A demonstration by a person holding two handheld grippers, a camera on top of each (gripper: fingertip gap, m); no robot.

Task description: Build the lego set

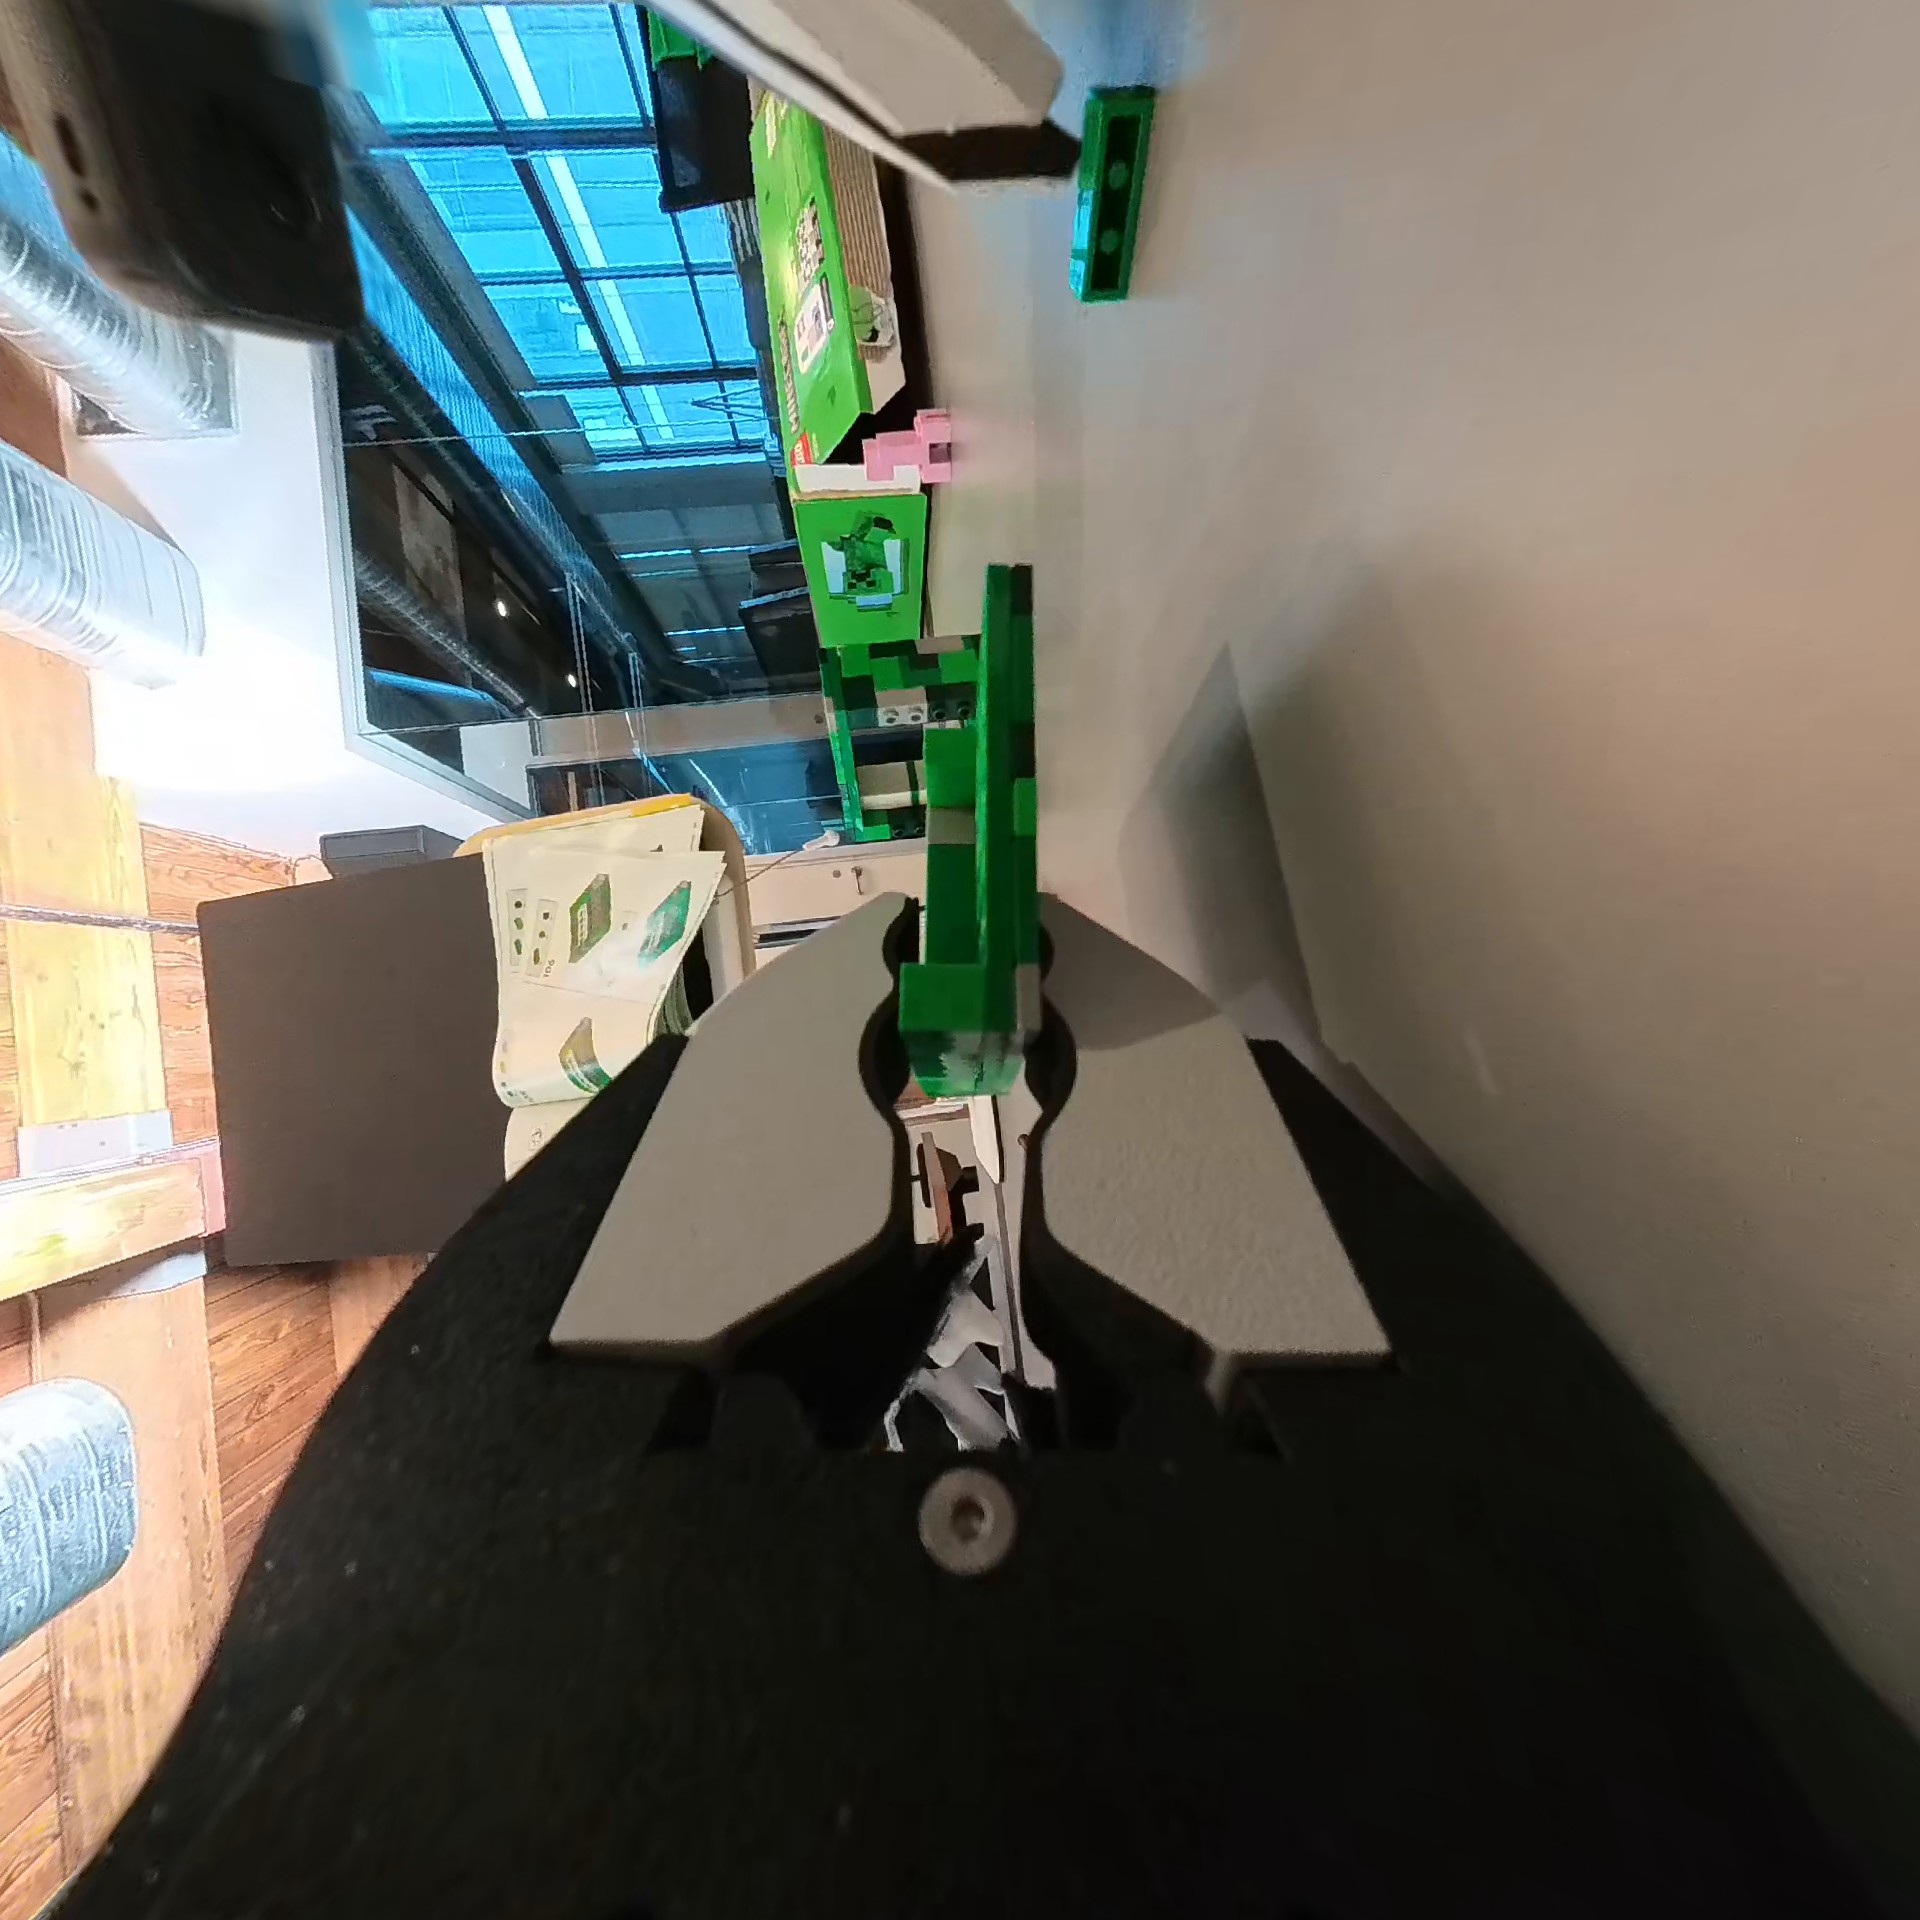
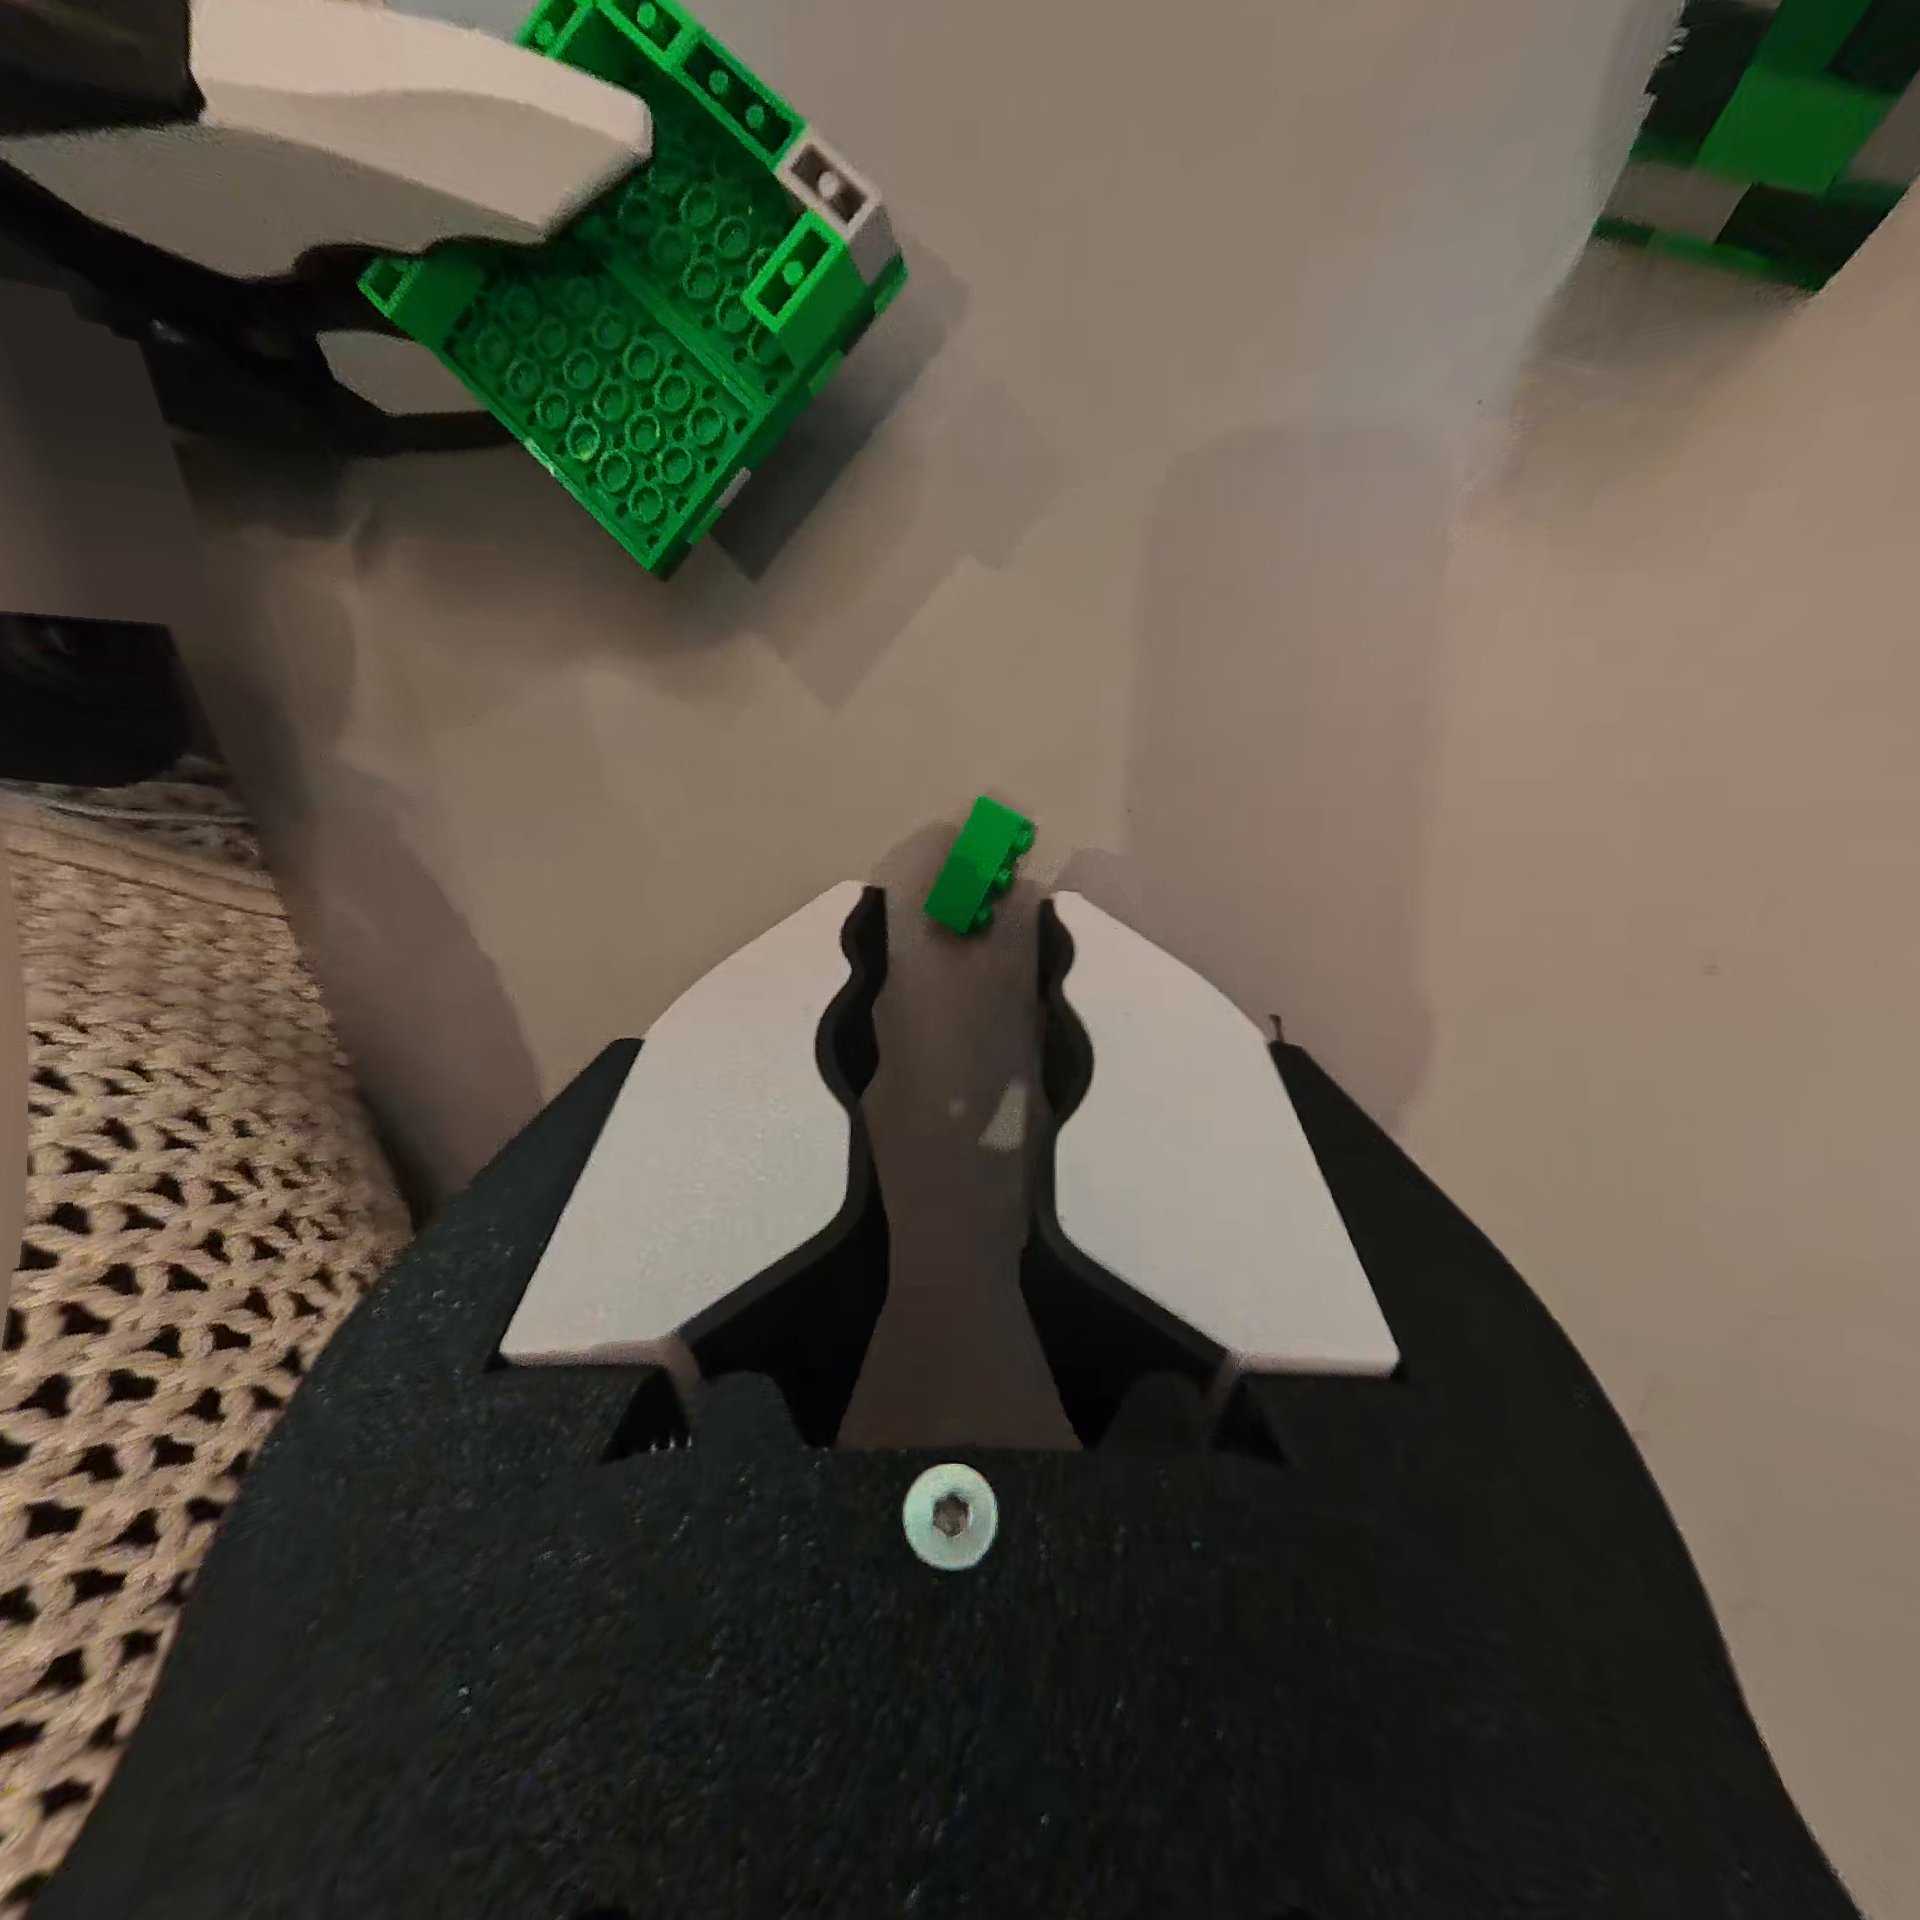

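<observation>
The left gripper (image 1: 971, 971) holds the green wall piece (image 1: 982, 831). The right gripper (image 2: 961, 904) (jaws open) must close on the small green brick (image 2: 977, 868) next.

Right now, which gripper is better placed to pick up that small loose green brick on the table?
The right gripper. Its jaws are open and empty, with the small green brick lying just ahead of its fingertips. The left gripper is already shut on the green assembly.

Our left wrist view is rolled sideways, close along the pale grey table (image 1: 1507, 520); our right wrist view looks steeply down, near it; both share the green studded brick panel (image 1: 987, 810) (image 2: 644, 343).
</observation>
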